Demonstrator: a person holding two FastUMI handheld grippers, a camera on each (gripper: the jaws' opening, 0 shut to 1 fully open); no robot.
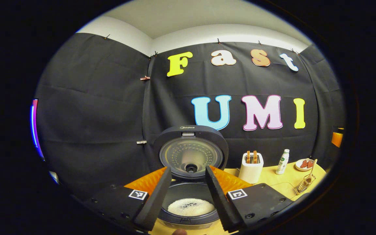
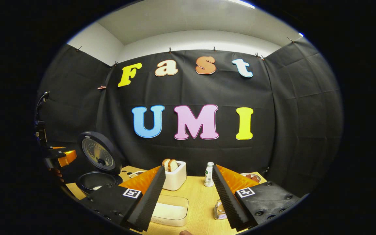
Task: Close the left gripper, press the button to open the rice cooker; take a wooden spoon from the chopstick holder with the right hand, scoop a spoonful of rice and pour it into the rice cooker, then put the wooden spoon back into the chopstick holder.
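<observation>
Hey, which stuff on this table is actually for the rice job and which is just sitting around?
For the job: rice cooker, wooden spoon, chopstick holder, rice container.
Just lying about: toaster, bottle, plate.

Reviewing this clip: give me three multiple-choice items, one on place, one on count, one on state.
1. Where does the wooden spoon stand?
A. in the wire chopstick holder
B. in the cooker
C. on the plate

2. How many toast slices sit in the white toaster?
A. none
B. two
C. four

3. The dark round rice cooker lid is:
A. shut
B. removed
C. raised open

Answers: 1 A, the spoon rises from the holder; 2 B, two slices show; 3 C, the lid stands upright above white rice, seen between the open left tongs.
</observation>
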